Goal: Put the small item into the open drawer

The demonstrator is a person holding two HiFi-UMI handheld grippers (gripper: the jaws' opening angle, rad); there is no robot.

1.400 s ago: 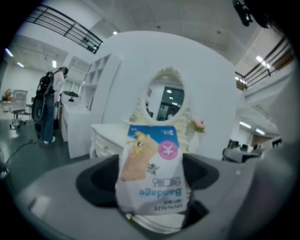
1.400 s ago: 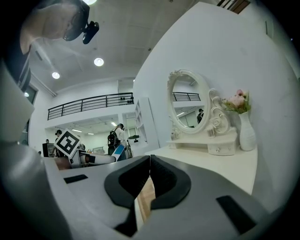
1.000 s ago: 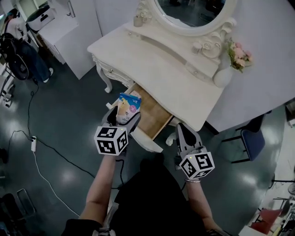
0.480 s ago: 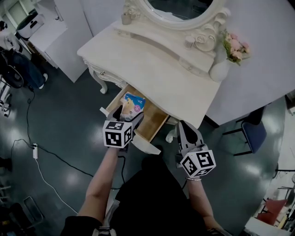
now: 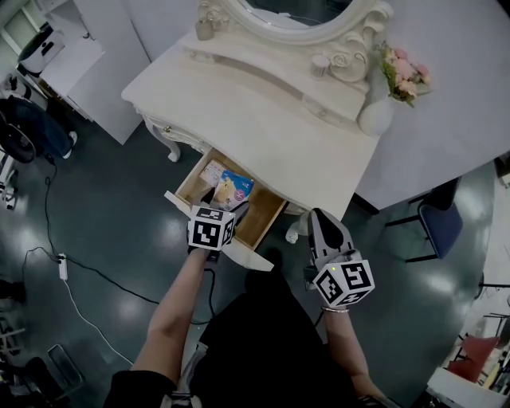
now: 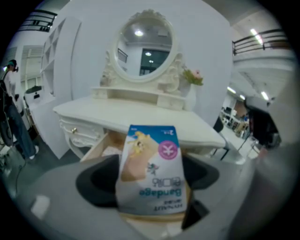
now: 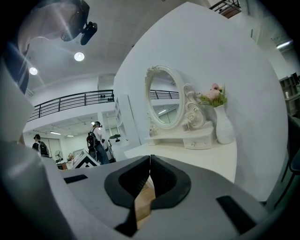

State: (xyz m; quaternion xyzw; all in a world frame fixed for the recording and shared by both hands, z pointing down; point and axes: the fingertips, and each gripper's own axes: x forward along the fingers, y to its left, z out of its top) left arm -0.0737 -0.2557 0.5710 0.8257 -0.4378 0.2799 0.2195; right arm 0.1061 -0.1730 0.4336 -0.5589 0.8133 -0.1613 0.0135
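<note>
A small blue-and-white bandage packet (image 5: pixel 233 190) (image 6: pixel 152 168) is clamped in my left gripper (image 5: pixel 225 209) (image 6: pixel 150 190), which is shut on its lower end. In the head view the packet hangs over the inside of the open wooden drawer (image 5: pixel 268 213) of the white dressing table (image 5: pixel 263 111); whether it touches the drawer floor cannot be told. The left gripper view shows the drawer's edge (image 6: pixel 98 143) just behind the packet. My right gripper (image 5: pixel 321 225) (image 7: pixel 150 159) is held off to the right of the drawer, its jaws pressed together with nothing between them.
A pale small item (image 5: pixel 212 171) lies in the drawer's left part. The drawer's white front panel (image 5: pixel 243 256) juts toward me. On the tabletop stand an oval mirror (image 5: pixel 295 16) and a white vase of pink flowers (image 5: pixel 374 115). A blue chair (image 5: pixel 437 227) stands at right.
My left gripper has carried the packet forward and lower, from above the drawer's front panel to over its inside. The right gripper has barely moved.
</note>
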